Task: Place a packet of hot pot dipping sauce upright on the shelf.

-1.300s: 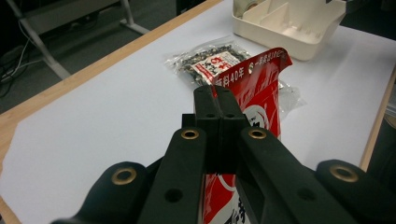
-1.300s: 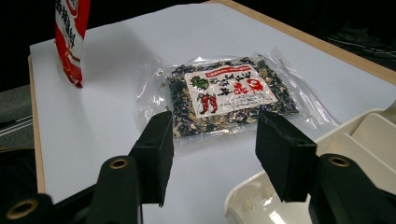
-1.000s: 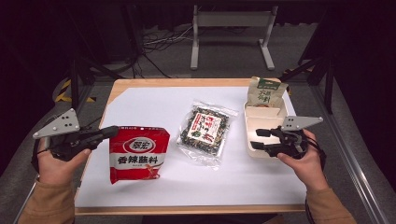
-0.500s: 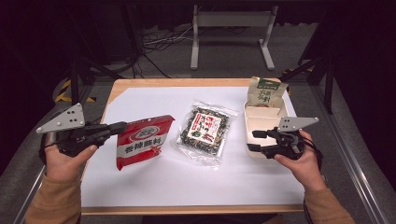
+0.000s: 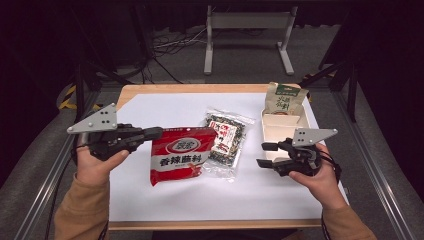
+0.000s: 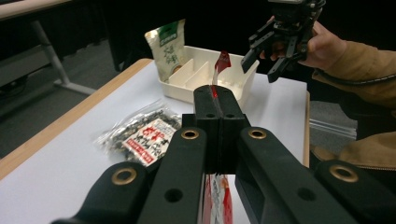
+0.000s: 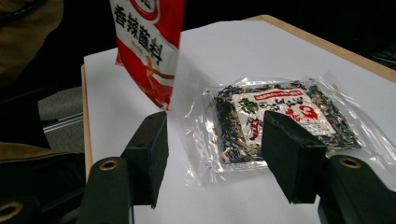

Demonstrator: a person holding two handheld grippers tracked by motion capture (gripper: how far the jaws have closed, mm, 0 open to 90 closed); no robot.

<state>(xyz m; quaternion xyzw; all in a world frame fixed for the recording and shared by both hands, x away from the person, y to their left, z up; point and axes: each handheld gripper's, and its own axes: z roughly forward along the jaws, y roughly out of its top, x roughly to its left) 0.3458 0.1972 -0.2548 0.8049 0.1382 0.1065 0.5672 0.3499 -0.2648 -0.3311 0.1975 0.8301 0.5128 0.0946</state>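
Lifted rightward, red packet (image 5: 181, 156) hangs clenched in left claw (image 5: 154, 133); right claw (image 5: 264, 154) has been opening, empty.

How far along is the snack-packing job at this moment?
Done: the green pouch stands in the white divided tray. In hand: the left gripper is shut on the red packet, lifted off the table. Left: the clear seaweed bag lies flat; the right gripper, jaws just opening, holds nothing.

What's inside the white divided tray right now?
In the high view the white tray shows bare compartments, with the green pouch standing at its far end. The left gripper view also shows bare dividers. The right gripper covers the tray's near corner, so that part is hidden.
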